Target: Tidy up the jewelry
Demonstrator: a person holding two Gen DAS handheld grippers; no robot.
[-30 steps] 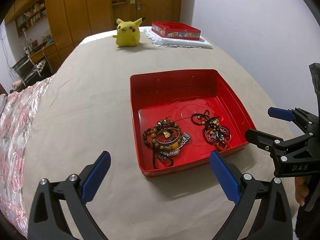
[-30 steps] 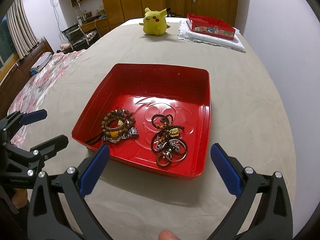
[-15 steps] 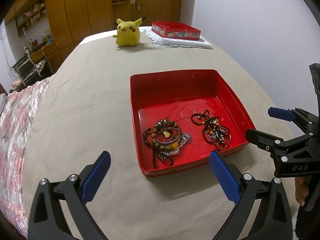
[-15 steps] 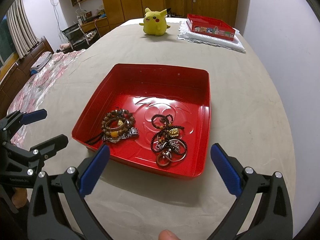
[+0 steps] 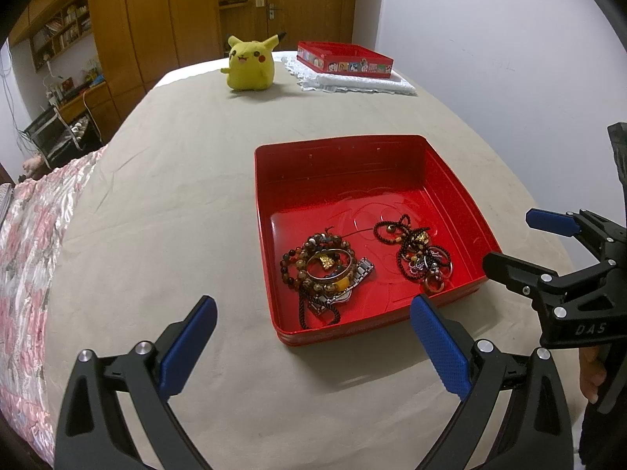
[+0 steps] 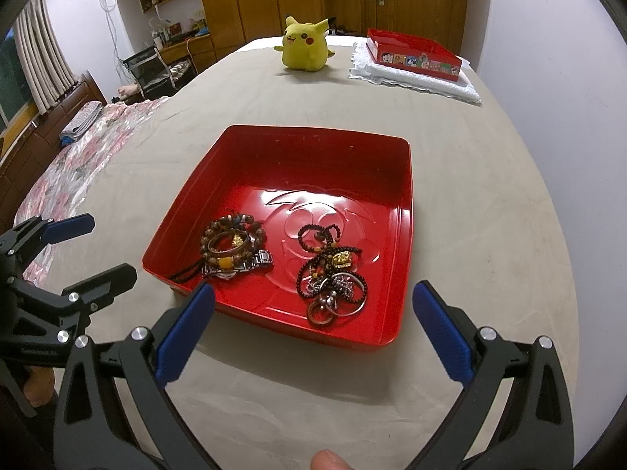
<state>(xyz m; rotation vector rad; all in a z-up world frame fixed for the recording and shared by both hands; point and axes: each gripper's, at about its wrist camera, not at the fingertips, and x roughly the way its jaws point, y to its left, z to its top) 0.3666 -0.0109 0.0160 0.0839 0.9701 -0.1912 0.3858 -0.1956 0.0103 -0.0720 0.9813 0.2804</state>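
Observation:
A shallow red tray (image 5: 341, 164) (image 6: 313, 145) sits on the beige bed cover. Its near half holds two heaps of jewelry: a beaded bracelet pile with a bangle and a watch (image 5: 323, 270) (image 6: 231, 250), and a tangle of dark bead strings and rings (image 5: 419, 254) (image 6: 333, 278). My left gripper (image 5: 313, 337) hovers open just short of the tray's near edge, nothing between its fingers. My right gripper (image 6: 311, 325) is open too, low over the tray's near right corner, and shows at the right edge of the left wrist view (image 5: 517, 243).
A yellow plush toy (image 5: 250, 63) (image 6: 306, 47) stands at the far end of the bed. Beside it a red box (image 5: 344, 57) (image 6: 415, 55) rests on a folded white cloth (image 5: 360, 84). A flowered quilt (image 5: 23, 243) covers the left side; a wall runs along the right.

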